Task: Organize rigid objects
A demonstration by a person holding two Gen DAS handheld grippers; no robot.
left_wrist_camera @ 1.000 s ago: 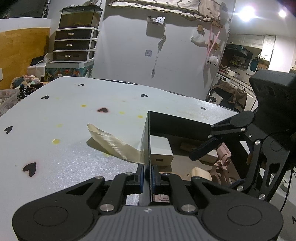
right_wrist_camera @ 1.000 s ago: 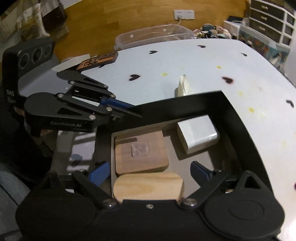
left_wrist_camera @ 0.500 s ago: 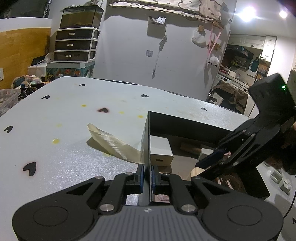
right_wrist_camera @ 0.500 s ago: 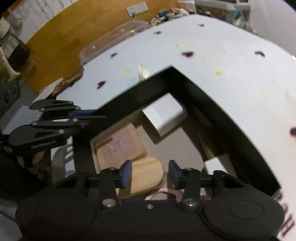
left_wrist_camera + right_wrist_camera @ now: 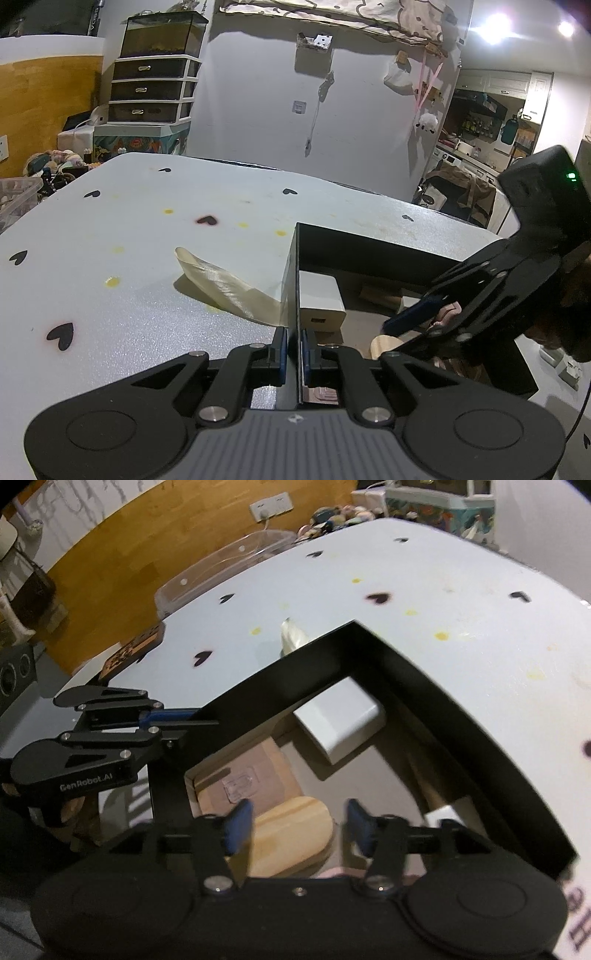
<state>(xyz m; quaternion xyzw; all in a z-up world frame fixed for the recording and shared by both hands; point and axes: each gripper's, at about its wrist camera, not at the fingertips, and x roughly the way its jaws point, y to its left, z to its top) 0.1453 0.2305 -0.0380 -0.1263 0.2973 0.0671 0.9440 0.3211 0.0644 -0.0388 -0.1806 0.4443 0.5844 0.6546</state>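
My left gripper [image 5: 293, 349] clamps the black box [image 5: 373, 251] wall, steadying it on the tabletop [image 5: 129, 295]. My right gripper [image 5: 297, 825] hangs inside, jaws just reopening, empty, above the wooden block [image 5: 291, 836]. Next: fetch another piece.

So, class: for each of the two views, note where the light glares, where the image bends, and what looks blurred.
Left wrist view: ceiling lights flare at the top right, the table edge bows from fisheye distortion, and the image is mostly sharp. Right wrist view: motion blur softens the black box walls and the white block, and the table edge curves strongly.
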